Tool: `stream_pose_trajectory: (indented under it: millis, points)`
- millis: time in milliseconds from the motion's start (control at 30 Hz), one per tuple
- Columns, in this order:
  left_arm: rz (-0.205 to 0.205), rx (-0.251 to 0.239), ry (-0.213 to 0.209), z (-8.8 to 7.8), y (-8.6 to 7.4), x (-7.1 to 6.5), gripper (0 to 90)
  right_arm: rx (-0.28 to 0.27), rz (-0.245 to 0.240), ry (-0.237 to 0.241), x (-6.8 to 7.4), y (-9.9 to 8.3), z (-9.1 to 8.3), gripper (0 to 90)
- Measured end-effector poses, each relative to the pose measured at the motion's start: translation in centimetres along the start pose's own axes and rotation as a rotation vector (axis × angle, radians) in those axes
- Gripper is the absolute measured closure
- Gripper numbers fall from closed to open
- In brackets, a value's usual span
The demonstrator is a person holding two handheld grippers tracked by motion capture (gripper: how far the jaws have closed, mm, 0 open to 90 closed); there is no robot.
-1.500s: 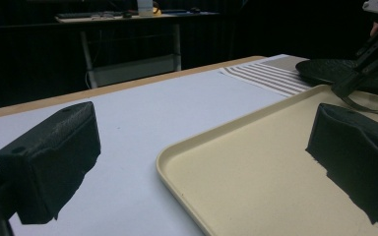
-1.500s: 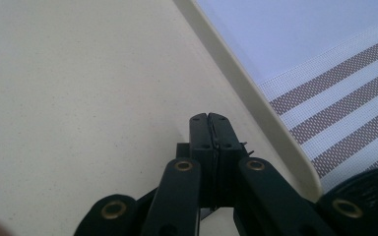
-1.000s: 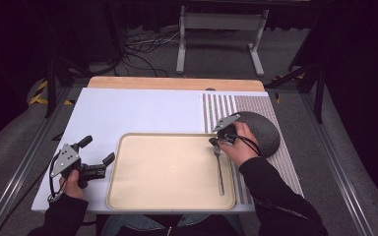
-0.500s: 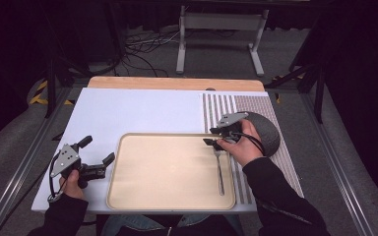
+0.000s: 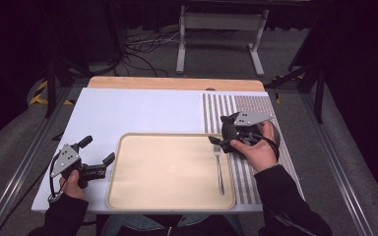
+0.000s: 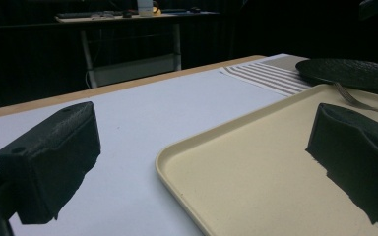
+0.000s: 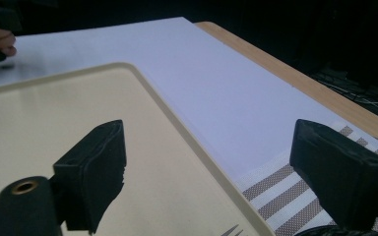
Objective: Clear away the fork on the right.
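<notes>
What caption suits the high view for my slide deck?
Fork lies on the beige tray's right side as the right tool, jaws just opened, hovers empty above its tines.

You have a pale cream plastic tray (image 5: 170, 169) on a white table sheet (image 5: 142, 110), edged by a light wooden strip (image 5: 177, 82). The slim metal fork (image 5: 218, 167) is silver. Your placemat (image 5: 243, 105) carries brown and white stripes. The round plate (image 6: 349, 73) is dark grey, your grippers' jaws matt black.

A lab-like recording room, dark all round. Cables (image 5: 142, 46) on grey carpet at 11 o'clock; metal frame stand (image 5: 220, 37) at 12.
</notes>
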State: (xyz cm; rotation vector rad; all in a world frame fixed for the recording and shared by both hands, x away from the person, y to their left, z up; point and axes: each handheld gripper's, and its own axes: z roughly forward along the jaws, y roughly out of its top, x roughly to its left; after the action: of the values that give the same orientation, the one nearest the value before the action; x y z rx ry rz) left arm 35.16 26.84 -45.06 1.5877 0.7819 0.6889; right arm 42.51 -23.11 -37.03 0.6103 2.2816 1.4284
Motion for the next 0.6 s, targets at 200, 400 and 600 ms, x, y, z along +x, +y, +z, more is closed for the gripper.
stream_pose_trajectory:
  millis: [200, 400, 600]
  points:
    - [-0.001, 0.000, 0.000, 0.0, 0.0, 0.0, 0.2, -0.085, 0.040, -0.010, -0.1, -1.1, -1.9, 13.6]
    - [-0.003, 0.002, 0.001, 0.0, 0.0, 0.0, 0.1, -0.194, 0.128, -0.050, -0.4, -4.3, -4.5, 9.5]
    - [-0.004, 0.006, 0.001, 0.0, 0.0, 0.0, 0.2, -0.292, 0.172, -0.101, -0.6, -7.1, -6.2, 6.9]
